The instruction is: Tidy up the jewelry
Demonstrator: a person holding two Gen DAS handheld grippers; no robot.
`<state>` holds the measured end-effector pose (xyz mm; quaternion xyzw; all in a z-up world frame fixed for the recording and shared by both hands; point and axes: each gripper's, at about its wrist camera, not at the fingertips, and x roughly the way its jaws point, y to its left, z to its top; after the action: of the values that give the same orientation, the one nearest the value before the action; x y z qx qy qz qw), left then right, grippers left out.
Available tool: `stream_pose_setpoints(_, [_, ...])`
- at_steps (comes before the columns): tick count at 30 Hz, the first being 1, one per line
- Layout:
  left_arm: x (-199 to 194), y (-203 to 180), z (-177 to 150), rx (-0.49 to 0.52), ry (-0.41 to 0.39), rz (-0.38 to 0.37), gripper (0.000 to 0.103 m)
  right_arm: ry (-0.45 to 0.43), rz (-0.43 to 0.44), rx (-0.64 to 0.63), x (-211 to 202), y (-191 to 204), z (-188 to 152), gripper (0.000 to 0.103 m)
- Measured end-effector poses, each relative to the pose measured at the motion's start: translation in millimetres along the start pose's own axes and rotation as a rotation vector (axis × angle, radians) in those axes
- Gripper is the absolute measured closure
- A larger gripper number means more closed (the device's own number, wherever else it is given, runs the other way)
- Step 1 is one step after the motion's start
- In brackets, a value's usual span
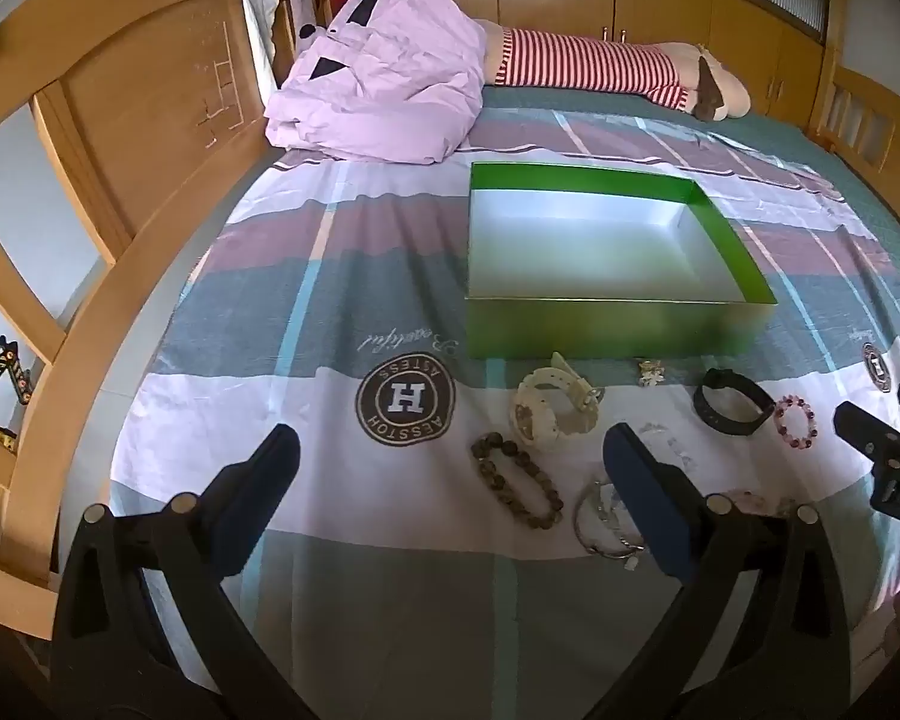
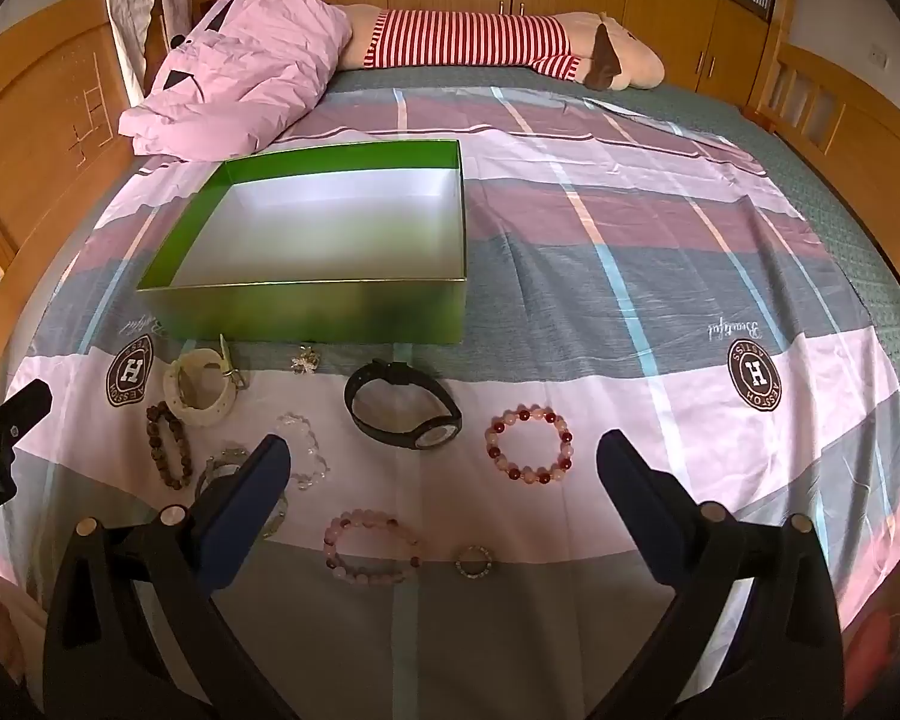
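Note:
An empty green box (image 1: 600, 324) (image 2: 306, 312) lies on the bed. In front of it lie a cream watch (image 1: 555, 402) (image 2: 201, 390), a black watch (image 1: 732, 402) (image 2: 402, 405), a brown bead bracelet (image 1: 516, 480) (image 2: 168, 444), a red-and-pink bead bracelet (image 2: 528, 444) (image 1: 797, 422), a pale pink bracelet (image 2: 369, 546), a clear bead bracelet (image 2: 306, 450), a silver bangle (image 1: 606, 519), a small ring (image 2: 474, 561) and a small charm (image 1: 651, 372) (image 2: 306, 358). My left gripper (image 1: 450, 456) is open above the brown bracelet. My right gripper (image 2: 444, 462) is open above the bracelets.
A pink folded quilt (image 1: 384, 90) (image 2: 240, 60) and a striped plush toy (image 1: 600, 66) (image 2: 498, 42) lie at the far side of the bed. A wooden headboard (image 1: 90, 150) stands on the left, wooden cabinets behind.

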<state>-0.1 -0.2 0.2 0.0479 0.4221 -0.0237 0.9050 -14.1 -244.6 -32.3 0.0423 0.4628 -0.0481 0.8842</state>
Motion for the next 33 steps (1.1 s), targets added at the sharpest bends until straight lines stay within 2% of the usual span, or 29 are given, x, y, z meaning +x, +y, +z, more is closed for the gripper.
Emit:
stream_pose_setpoints(21, [2,7,0,-0.024,0.014,0.006,0.002,-0.007,-0.01,0.026,-4,-4,3,0.001])
stream_pose_setpoints(33, [-4,1,0,0.012,-0.007,0.027,0.002,-0.008,-0.01,0.025,-5,-4,4,0.001])
